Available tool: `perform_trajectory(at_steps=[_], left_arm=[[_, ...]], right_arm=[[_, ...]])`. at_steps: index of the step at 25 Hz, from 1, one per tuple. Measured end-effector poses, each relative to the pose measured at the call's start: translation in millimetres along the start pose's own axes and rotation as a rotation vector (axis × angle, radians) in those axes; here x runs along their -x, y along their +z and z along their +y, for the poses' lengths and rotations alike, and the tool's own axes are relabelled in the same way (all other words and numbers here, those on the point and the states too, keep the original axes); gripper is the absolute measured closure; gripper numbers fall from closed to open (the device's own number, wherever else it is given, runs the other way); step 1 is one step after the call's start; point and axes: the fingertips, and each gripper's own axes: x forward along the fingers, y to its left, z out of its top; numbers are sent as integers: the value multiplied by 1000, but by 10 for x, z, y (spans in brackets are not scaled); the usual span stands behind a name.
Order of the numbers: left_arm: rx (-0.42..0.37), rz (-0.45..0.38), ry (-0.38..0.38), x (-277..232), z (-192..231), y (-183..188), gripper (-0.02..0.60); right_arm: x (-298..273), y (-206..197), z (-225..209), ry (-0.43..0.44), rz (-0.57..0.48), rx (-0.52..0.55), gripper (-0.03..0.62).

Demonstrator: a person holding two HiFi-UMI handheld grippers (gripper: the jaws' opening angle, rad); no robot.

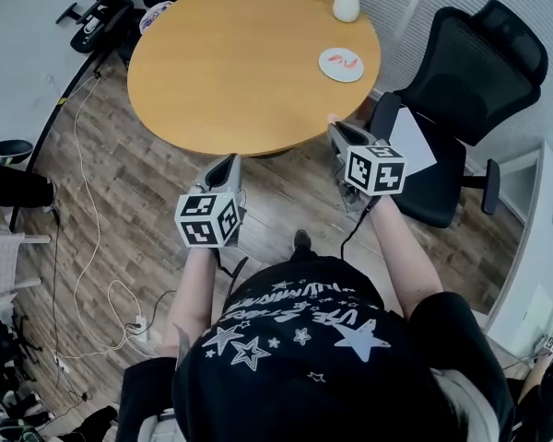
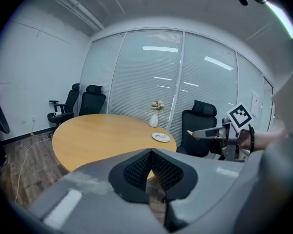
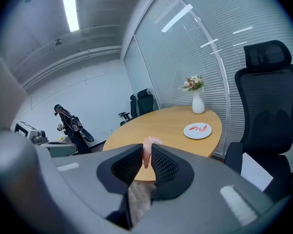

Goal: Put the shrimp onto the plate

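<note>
A white plate point(image 1: 341, 64) lies near the far right edge of the round wooden table point(image 1: 240, 63), with two red-orange shrimp point(image 3: 201, 128) on it. My right gripper point(image 1: 335, 129) hovers off the table's near right edge, shut on a pale pink shrimp point(image 3: 146, 152) that sticks up between the pads. The plate point(image 3: 198, 130) is ahead of it and to the right. My left gripper point(image 1: 229, 161) hangs just short of the near table edge, shut with nothing in it. In the left gripper view the plate point(image 2: 161, 137) shows beyond the closed jaws, with the right gripper point(image 2: 205, 133) at the right.
A white vase with flowers point(image 1: 347, 3) stands behind the plate. A black office chair point(image 1: 461, 90) with a white sheet on its seat is right of the right gripper. More chairs point(image 1: 106, 12) sit at the far left. Cables point(image 1: 83, 247) run across the wooden floor.
</note>
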Motion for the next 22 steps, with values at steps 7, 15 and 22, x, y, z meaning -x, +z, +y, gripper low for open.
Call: perform_trajectory(at_steps=[7, 15, 22], left_arm=[[2, 7, 7, -536, -61, 187, 580], [-18, 20, 11, -853, -123, 321, 580], [-10, 27, -7, -987, 31, 342, 580]], right_arm=[[-258, 196, -405, 17, 17, -1, 537], [-396, 267, -748, 10, 22, -37, 537], [-581, 212, -834, -25, 42, -54, 537]])
